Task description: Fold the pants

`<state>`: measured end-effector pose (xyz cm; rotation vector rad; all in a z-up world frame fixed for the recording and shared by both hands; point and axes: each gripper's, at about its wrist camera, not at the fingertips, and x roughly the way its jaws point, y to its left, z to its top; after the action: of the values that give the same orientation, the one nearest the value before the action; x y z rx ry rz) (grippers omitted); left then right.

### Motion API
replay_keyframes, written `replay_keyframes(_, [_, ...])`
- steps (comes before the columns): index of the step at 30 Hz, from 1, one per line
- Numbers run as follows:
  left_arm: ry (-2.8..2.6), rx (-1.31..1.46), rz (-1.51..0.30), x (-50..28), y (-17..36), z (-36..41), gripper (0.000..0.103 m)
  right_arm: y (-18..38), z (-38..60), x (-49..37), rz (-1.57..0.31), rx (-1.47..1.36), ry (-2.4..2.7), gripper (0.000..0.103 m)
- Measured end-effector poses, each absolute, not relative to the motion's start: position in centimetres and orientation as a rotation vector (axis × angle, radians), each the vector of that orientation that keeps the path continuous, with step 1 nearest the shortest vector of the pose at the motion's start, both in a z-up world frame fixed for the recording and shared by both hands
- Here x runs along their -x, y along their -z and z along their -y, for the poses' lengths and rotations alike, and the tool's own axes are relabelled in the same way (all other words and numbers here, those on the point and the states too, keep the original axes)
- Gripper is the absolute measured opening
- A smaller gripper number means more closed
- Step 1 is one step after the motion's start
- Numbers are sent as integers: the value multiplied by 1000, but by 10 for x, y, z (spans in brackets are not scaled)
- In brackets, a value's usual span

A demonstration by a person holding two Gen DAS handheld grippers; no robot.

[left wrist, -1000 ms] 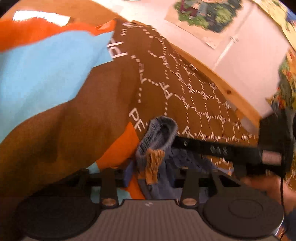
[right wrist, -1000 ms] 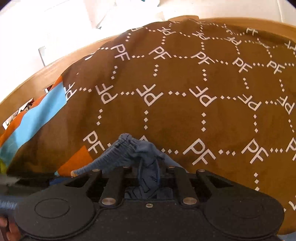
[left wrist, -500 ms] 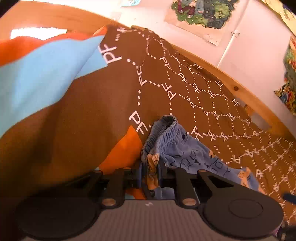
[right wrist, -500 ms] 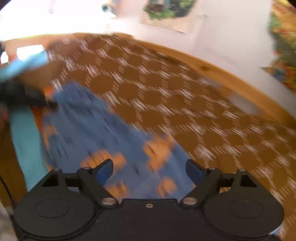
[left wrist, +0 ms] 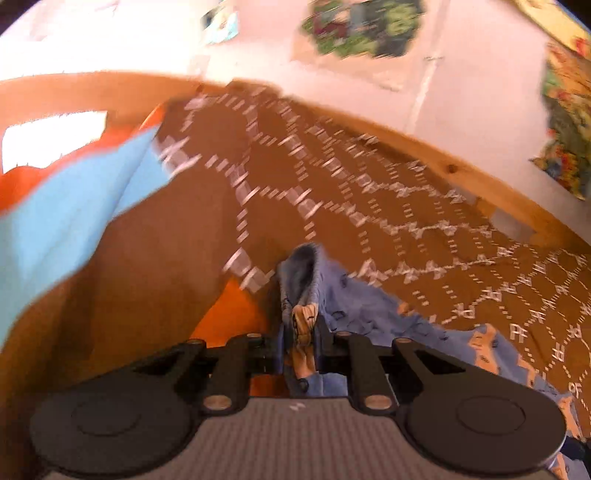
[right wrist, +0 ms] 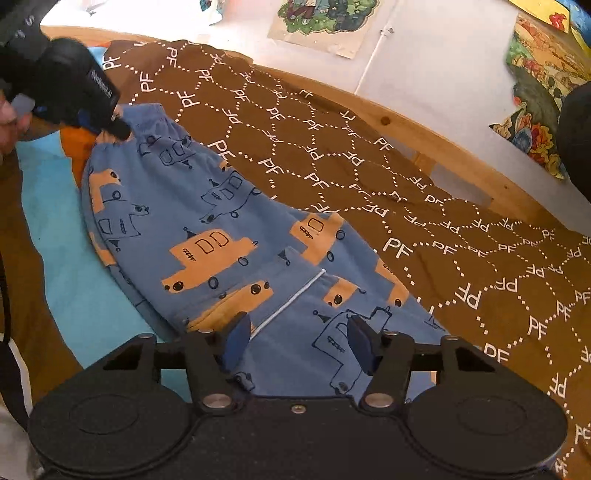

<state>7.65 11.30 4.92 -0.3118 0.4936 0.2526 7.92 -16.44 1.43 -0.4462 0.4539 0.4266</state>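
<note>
as pants [right wrist: 236, 236] lie diagonally, waistband far-left

Right claw [right wrist: 297, 345] released the pants [right wrist: 229, 236], now spread flat.

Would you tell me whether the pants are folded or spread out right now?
Spread out: the pants lie lengthwise across the bedspread, waistband pinched in the left gripper.

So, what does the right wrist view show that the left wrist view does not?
Only the right wrist view: the pants spread flat with their orange vehicle print, and the right tool closing above them, pads not pressing cloth. Only the left wrist view: from close up, the left tool clamped on the bunched waistband. Both: the brown bedspread, the wooden bed frame and the wall pictures.
</note>
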Motion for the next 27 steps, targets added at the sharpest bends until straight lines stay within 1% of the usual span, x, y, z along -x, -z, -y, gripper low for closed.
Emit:
replay_keyframes(9, [-90, 158, -384, -66, -98, -58, 16, -17, 176, -82, -453, 358, -444, 61])
replay_keyframes(12, [-36, 105, -354, -62, -110, -35, 16, -27, 187, -83, -433, 332, -454, 63])
replay_keyframes(14, [-4, 91, -357, -63, -112, -22, 16, -40, 203, -86, -403, 328, -444, 72])
replay_keyframes(16, [24, 81, -365, -66, -111, -10, 16, -55, 225, -92, -399, 316, -426, 75])
replay_keyframes(18, [52, 66, -369, -70, -111, 3, 16, -71, 250, -100, -410, 310, -392, 76])
replay_keyframes(21, [101, 40, -366, -69, -113, 23, 16, -89, 288, -104, -432, 263, -347, 84])
replay_keyframes(24, [153, -11, -365, -70, -113, 45, 16, -98, 324, -100, -457, 202, -327, 87])
replay_keyframes(26, [189, -55, -376, -69, -112, 61, 16, -98, 343, -95, -459, 182, -291, 93])
replay_keyframes(27, [209, -80, -382, -69, -111, 70, 16, -98, 352, -93, -455, 168, -269, 94])
